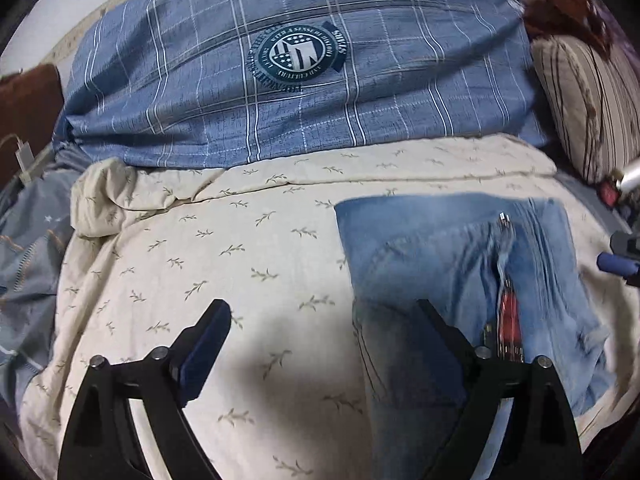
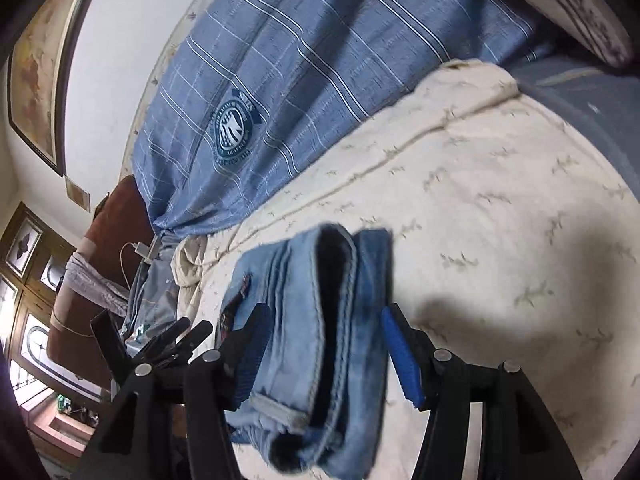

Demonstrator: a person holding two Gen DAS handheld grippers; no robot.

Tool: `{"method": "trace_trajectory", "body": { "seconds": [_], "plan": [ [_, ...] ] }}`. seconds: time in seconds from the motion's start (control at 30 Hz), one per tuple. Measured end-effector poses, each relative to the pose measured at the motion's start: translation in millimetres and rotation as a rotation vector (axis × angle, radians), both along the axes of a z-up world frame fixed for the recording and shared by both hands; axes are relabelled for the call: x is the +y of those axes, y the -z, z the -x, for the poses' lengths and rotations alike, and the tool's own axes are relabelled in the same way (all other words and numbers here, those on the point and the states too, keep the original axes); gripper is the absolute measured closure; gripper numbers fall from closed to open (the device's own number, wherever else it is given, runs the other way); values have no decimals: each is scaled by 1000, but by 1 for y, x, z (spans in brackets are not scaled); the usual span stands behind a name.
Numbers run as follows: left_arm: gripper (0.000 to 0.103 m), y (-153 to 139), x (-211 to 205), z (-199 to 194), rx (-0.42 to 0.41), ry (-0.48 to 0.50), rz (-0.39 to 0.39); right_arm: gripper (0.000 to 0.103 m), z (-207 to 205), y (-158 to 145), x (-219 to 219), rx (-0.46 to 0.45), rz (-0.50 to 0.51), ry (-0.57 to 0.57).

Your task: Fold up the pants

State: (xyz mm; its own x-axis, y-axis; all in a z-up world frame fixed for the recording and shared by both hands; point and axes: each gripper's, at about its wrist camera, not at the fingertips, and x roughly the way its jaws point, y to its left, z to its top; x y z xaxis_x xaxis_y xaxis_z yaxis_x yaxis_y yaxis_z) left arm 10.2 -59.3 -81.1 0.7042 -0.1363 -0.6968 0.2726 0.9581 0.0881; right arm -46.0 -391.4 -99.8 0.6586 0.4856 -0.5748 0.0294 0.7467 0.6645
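Here the left tool [image 1: 320,332] is spread wide and grips nothing — its right finger hangs over the folded pants [image 1: 460,264], its left over the cream quilt [image 1: 240,264]. The right tool [image 2: 320,336] is also wide open, its blue pads flanking the bundled denim of the pants [image 2: 316,312] without clearly pinching it. The pants lie on the quilt atop the bed — beyond is a blue plaid pillow [image 1: 304,80], a striped cushion [image 1: 588,108], and a framed picture [image 2: 36,64] on the wall.
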Motion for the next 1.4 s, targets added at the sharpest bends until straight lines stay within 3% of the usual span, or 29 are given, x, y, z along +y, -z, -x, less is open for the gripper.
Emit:
{"method": "trace_trajectory", "body": {
  "seconds": [0.6, 1.4],
  "plan": [
    [9, 4, -7, -8, 7, 28, -3, 42, -13, 25, 17, 115, 47, -54],
    [9, 7, -10, -10, 47, 65, 41, 39, -19, 37, 22, 142, -38, -95]
  ]
}}
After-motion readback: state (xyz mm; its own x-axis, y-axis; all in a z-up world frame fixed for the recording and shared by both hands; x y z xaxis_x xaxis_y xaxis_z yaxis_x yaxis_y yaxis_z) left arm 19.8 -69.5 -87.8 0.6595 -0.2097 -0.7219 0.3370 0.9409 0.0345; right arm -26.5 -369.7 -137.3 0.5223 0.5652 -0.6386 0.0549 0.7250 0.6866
